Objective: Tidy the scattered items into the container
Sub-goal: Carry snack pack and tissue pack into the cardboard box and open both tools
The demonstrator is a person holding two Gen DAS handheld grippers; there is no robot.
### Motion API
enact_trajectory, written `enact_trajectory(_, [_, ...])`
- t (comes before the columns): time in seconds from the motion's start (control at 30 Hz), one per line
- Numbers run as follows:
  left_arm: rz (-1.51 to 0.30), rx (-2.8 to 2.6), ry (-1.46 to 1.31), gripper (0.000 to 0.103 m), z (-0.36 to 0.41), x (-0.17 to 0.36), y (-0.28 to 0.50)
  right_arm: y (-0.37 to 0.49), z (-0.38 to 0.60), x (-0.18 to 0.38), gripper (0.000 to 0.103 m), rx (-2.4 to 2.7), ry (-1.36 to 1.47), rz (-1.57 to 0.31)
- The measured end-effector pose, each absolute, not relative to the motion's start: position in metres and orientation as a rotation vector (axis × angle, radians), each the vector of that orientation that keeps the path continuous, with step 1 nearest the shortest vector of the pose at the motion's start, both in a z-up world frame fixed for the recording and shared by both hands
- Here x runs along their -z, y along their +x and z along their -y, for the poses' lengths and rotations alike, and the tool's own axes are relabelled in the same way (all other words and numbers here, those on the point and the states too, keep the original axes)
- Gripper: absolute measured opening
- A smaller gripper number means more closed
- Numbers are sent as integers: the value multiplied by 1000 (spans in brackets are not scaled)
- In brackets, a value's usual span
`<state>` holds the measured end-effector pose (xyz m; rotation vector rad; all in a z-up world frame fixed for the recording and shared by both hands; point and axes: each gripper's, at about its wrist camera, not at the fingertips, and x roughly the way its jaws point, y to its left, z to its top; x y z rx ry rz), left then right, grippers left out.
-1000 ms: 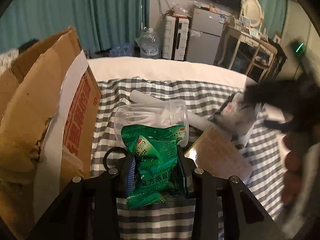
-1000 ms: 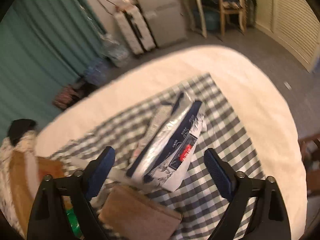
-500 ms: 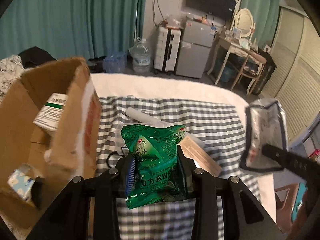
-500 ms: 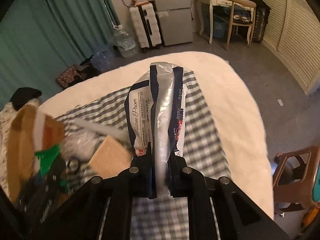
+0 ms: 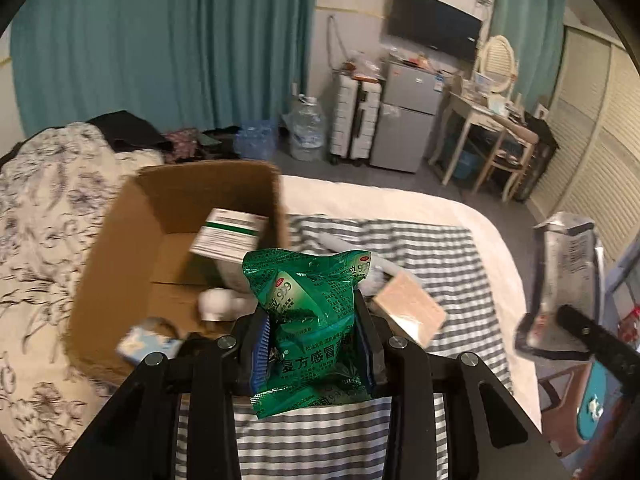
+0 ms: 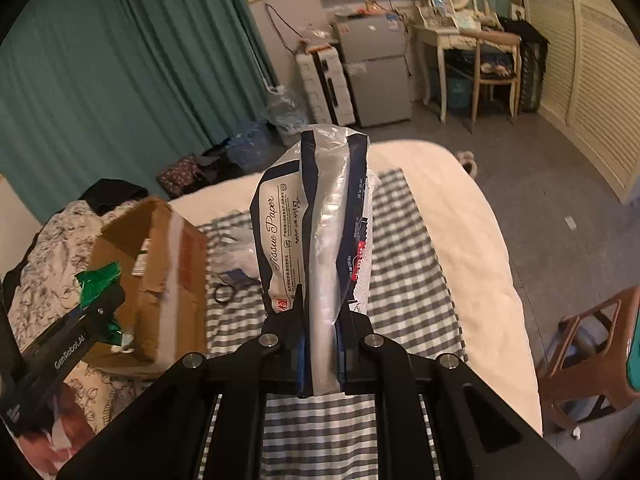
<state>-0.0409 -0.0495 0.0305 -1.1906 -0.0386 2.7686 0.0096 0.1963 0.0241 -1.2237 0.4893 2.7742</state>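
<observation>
My left gripper [image 5: 314, 344] is shut on a green medicine packet [image 5: 308, 316] and holds it raised beside the open cardboard box [image 5: 132, 236]. The box holds a white and green carton [image 5: 226, 236], a small white bottle [image 5: 218, 300] and a blue patterned pack [image 5: 144, 342]. My right gripper [image 6: 320, 344] is shut on a silver and navy tissue paper pack [image 6: 316, 216], held upright above the checked cloth [image 6: 404, 264]. That pack also shows at the right of the left wrist view [image 5: 568, 276]. The box [image 6: 160, 264] and left gripper [image 6: 92, 312] show at left in the right wrist view.
A brown flat card box [image 5: 408, 308], a white roll [image 5: 340, 242], a clear plastic bag [image 6: 236, 252] and a black ring [image 6: 224, 292] lie on the checked cloth on the bed. A floral quilt [image 5: 44, 216] lies left of the box. A wooden chair [image 6: 592, 344] stands right of the bed.
Both grippers have risen. The left one moved with the green packet toward the box, whose inside now shows. The right gripper closed on the tissue pack and lifted it off the cloth.
</observation>
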Motion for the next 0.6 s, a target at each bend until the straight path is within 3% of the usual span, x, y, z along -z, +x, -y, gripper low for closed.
enact_trajectory(0.6, [344,-2817,-1225,36,161,-12,-78,-18,-104,-16,11,-2927,-1283,-227])
